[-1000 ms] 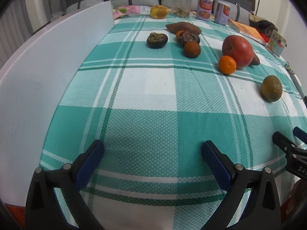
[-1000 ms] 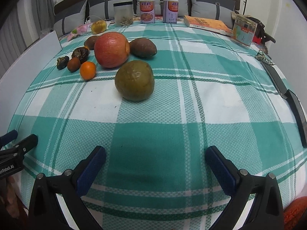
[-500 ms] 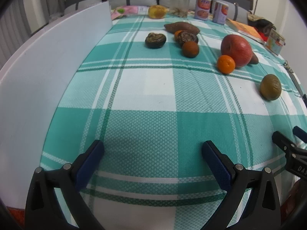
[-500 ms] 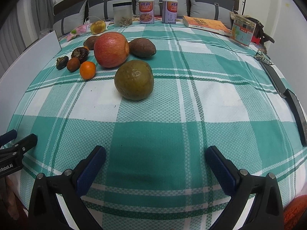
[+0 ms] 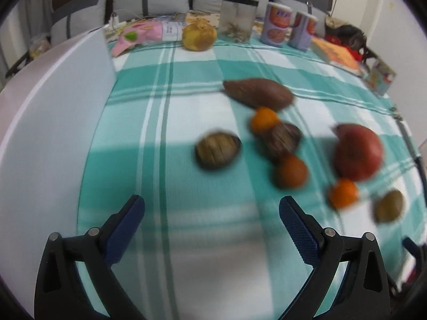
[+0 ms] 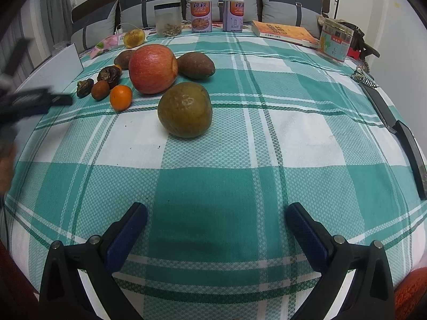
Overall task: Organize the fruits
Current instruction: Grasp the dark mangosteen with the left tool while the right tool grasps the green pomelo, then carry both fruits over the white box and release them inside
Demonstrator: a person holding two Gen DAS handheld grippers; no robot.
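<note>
Fruit sits loose on the checked tablecloth (image 6: 307,138), nothing sorted yet. Red apple (image 6: 152,69) far left of centre; greenish-brown fruit (image 6: 185,109) just near of it; small orange (image 6: 121,97) to their left.

Left gripper (image 5: 212,214): jaws released, empty, frame blurred, facing a wrinkled brown fruit (image 5: 217,150). Right gripper (image 6: 216,221): released, empty.

Judgement: approach step. Next: centre on one fruit, then close gently.
</note>
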